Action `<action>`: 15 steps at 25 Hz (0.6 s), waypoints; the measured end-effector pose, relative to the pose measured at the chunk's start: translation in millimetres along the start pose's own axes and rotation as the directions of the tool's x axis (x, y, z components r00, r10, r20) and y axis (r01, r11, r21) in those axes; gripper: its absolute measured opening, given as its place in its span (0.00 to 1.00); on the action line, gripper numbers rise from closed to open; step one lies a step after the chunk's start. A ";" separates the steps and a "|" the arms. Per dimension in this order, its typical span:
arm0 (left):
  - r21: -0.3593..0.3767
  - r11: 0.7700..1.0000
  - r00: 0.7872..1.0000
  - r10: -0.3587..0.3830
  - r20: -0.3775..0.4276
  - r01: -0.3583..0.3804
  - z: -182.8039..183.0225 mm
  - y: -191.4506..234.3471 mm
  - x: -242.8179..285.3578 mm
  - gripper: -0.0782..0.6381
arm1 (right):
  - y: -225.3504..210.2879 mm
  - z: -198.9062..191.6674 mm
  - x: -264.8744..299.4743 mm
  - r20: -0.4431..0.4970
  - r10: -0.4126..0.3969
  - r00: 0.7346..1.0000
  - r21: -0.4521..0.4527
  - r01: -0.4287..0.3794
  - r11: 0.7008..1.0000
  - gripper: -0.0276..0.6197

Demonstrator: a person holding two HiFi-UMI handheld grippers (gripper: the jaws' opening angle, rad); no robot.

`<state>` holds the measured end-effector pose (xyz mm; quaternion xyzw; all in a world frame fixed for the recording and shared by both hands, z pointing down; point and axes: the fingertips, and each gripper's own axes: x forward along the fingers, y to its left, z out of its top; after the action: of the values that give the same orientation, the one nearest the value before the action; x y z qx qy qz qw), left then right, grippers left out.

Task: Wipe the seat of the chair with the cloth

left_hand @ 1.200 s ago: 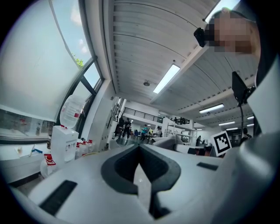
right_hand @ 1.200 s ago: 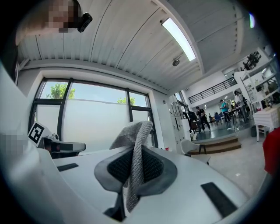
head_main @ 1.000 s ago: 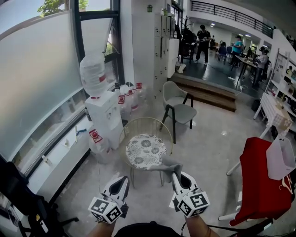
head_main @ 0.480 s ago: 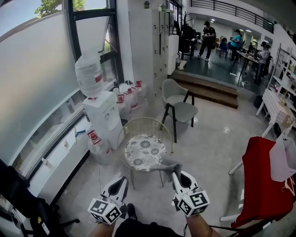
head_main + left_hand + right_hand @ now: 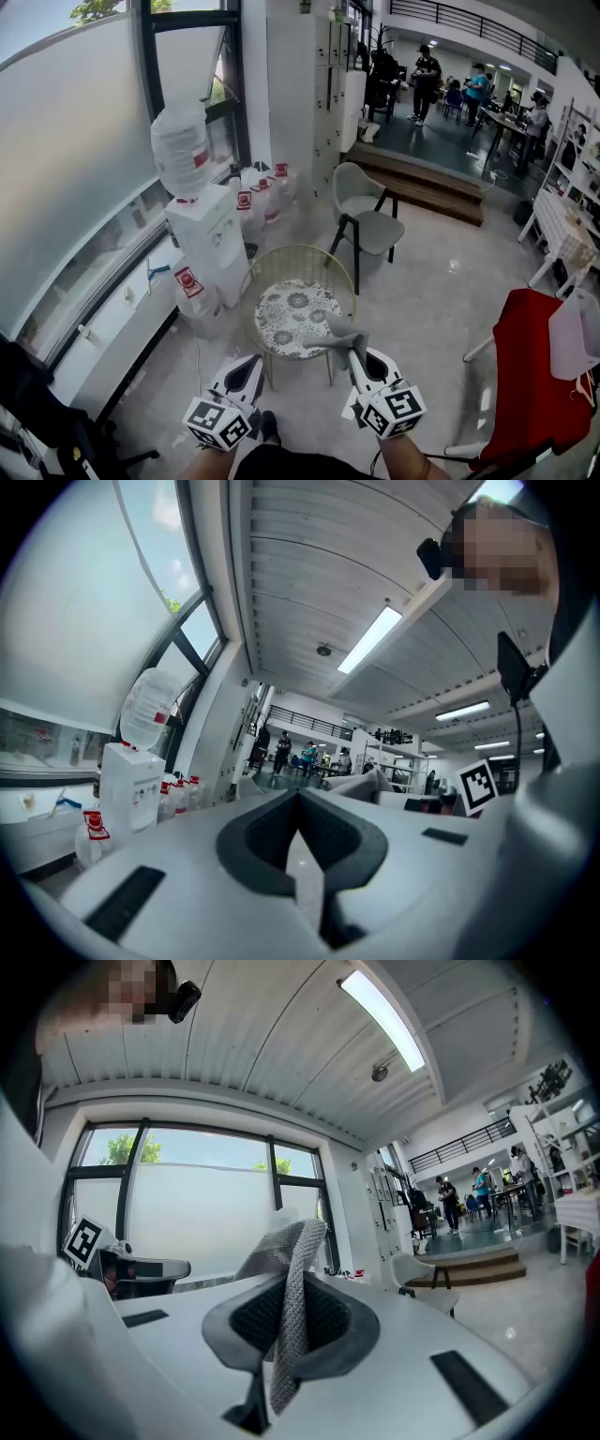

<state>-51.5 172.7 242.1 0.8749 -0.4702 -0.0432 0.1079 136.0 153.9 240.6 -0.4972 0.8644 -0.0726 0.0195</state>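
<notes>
Cloth poised for the wipe: the right gripper (image 5: 357, 357) is clamped on a grey knitted cloth (image 5: 339, 335), held at the 4 o'clock edge of the round, patterned chair seat (image 5: 293, 314), which sits at 12 o'clock ahead of the person; whether cloth and seat touch cannot be told; the left gripper (image 5: 249, 369), at 9 o'clock of the right one, has its jaws together on nothing; wiping appears not yet begun; the next move likely calls for pressing the cloth down and sweeping it across the seat.
</notes>
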 end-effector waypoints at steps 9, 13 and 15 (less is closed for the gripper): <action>0.007 1.000 1.000 -0.010 -0.024 0.011 1.7 60.1 28.6 0.12 | 3.6 -16.5 78.4 -0.050 0.012 0.999 0.025 -0.011 1.000 0.08; -0.007 1.000 0.999 -0.001 -0.051 0.001 -4.8 89.3 39.2 0.12 | 2.9 -29.3 113.1 -0.071 0.019 0.997 0.040 -0.016 0.999 0.08; -0.018 1.000 0.998 0.008 -0.067 -0.009 -6.7 105.5 43.9 0.12 | 1.2 -36.3 131.0 -0.089 0.016 0.996 0.044 -0.012 0.999 0.08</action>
<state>-111.8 80.8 274.0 0.8727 -0.4698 -0.0178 0.1316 65.0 45.4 281.4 -0.4867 0.8662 -0.1131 -0.0078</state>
